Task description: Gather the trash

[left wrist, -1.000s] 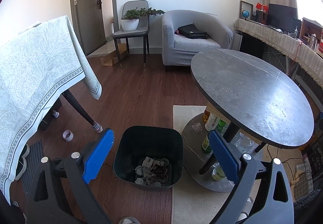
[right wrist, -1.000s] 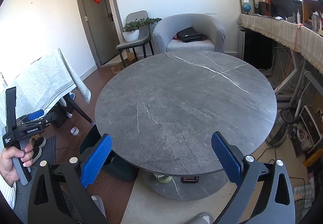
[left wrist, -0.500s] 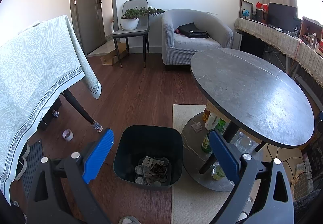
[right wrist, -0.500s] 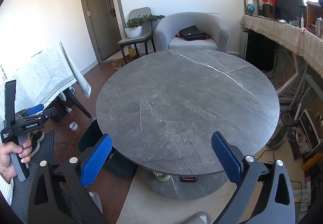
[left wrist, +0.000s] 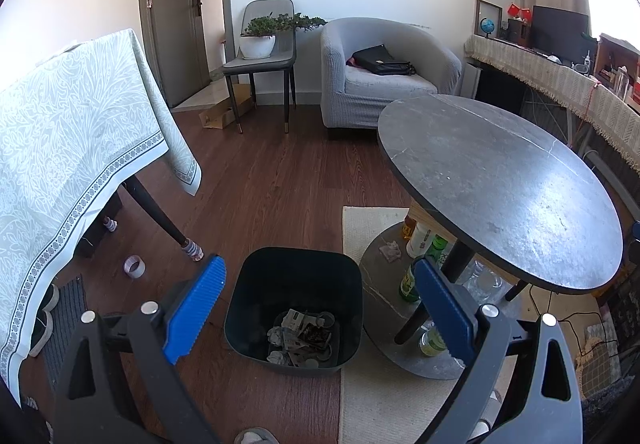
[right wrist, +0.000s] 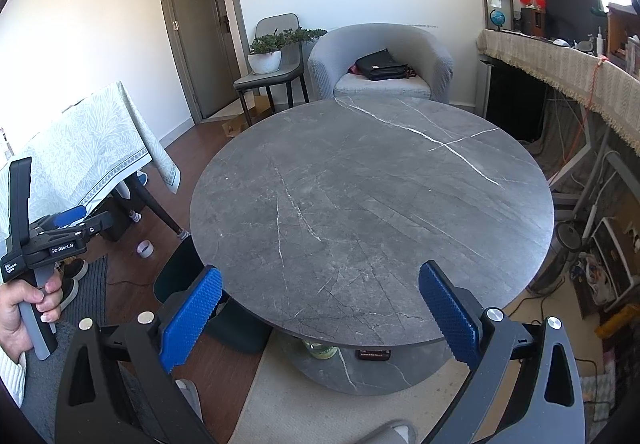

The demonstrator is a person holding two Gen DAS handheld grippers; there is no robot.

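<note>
My left gripper (left wrist: 316, 308) has its blue-padded jaws spread wide and holds nothing; it hangs above the dark square plastic waste bin (left wrist: 294, 306) at lower centre of the left wrist view. Crumpled paper and wrappers (left wrist: 300, 336) already lie in the bin's bottom. My right gripper (right wrist: 320, 314) is equally wide open and empty, poised over the near edge of the round dark grey marble-pattern table (right wrist: 372, 211), whose top is bare. One crumpled scrap (left wrist: 391, 250) sits on the table's lower shelf (left wrist: 372, 276), just beside several upright bottles (left wrist: 420, 244), right of centre. A roll of tape (left wrist: 134, 266) lies on the wooden floor at left. Risk: reaching for the scrap could topple the bottles, because the tabletop overhangs the shelf and restricts approach. A loose pinch on light paper could drop it outside the bin.
</note>
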